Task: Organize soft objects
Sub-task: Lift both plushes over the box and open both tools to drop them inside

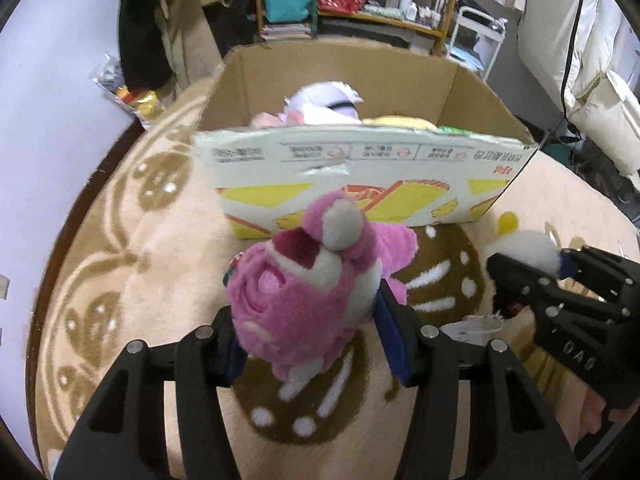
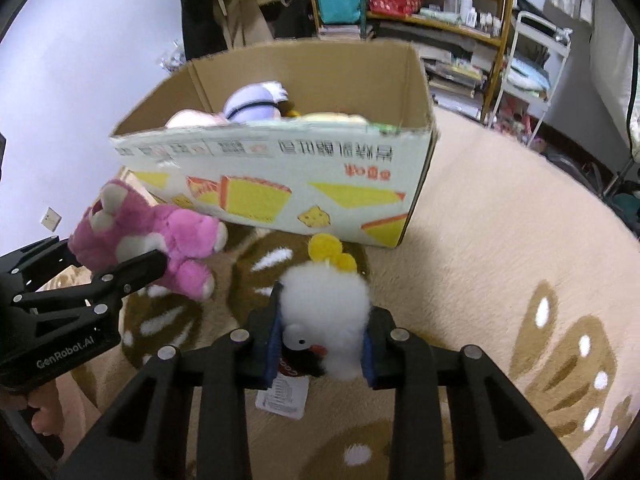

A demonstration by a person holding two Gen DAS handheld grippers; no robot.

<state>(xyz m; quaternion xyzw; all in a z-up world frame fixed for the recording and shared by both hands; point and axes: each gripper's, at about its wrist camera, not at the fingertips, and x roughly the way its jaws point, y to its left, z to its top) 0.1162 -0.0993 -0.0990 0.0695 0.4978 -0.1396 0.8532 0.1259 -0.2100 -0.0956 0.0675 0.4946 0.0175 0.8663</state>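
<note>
My left gripper (image 1: 308, 320) is shut on a pink plush bear (image 1: 308, 280), held above the rug just in front of the cardboard box (image 1: 360, 168). The bear also shows at the left of the right wrist view (image 2: 160, 236). My right gripper (image 2: 322, 340) is shut on a white fluffy plush with yellow ears (image 2: 326, 300), held above the rug before the box (image 2: 280, 184). That plush shows at the right of the left wrist view (image 1: 528, 248). Several soft toys lie inside the box, among them a pale purple one (image 2: 252, 104).
A cream rug with brown patterns (image 2: 500, 260) covers the floor. Wooden shelves with bags and bottles (image 2: 420, 4) stand behind the box, and a white cart (image 2: 532, 64) to the right. Hanging clothes (image 1: 168, 20) and a foil bag (image 1: 132, 96) are at the back left.
</note>
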